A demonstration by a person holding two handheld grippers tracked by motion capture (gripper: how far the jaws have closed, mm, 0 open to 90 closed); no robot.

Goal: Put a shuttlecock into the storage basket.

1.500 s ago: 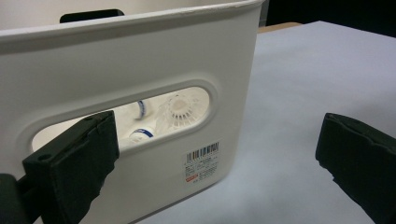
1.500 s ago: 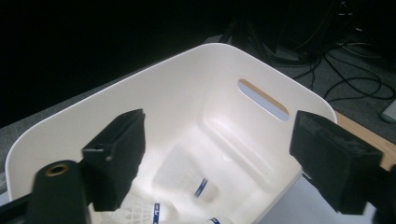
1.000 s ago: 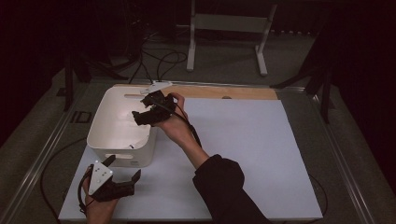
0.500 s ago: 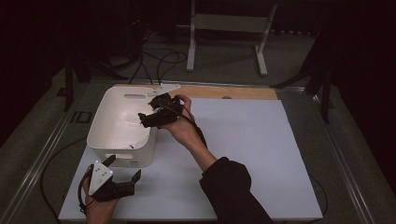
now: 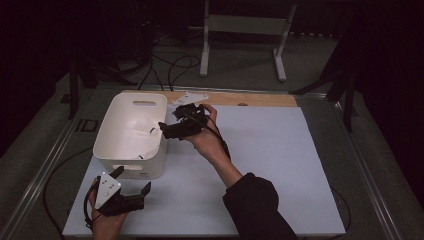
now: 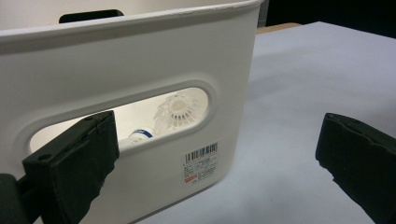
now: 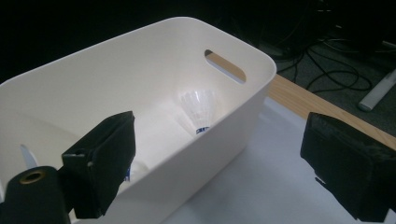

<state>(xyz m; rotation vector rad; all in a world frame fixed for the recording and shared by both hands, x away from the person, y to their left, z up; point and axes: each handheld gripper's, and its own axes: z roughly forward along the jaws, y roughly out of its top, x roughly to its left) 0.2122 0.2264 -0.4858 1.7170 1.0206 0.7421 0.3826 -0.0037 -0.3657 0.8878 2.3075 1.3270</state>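
White bin (image 5: 131,150) — white, blue-banded shuttlecock (image 7: 198,109)

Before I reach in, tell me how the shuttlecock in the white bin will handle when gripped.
The shuttlecock probably weighs almost nothing: its skirt looks thin and translucent. That skirt would likely crush under a hard squeeze, so grip the blue-banded cork end. Lying on its side in the bin, it may roll in an arc if nudged.

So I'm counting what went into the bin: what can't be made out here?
- Right gripper view: one shuttlecock lies in the white bin; a second is mostly hidden by the right gripper and its near jaw.
- Left gripper view: the shuttlecocks show only through the handle slot; the bin wall hides the rest.
- High view: the bin's contents are too small to count.
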